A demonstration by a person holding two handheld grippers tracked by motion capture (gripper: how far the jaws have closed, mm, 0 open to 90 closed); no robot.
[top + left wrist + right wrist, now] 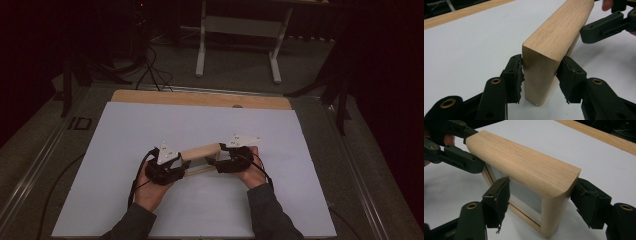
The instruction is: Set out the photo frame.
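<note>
On the white surface (200, 210) a wooden frame (201, 151) is stood on edge, its long axis spanning from the left gripper (541, 75), whose jaws are clamped on its near end, to the right gripper (541, 200), whose jaws are spread wide around the opposite end, pads clear.

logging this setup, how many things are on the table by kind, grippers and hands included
Wooden frame: 1
White sheet: 1
Grippers: 2, left gripper and right gripper
Hands: 2, left hand and right hand
Total: 6
</note>
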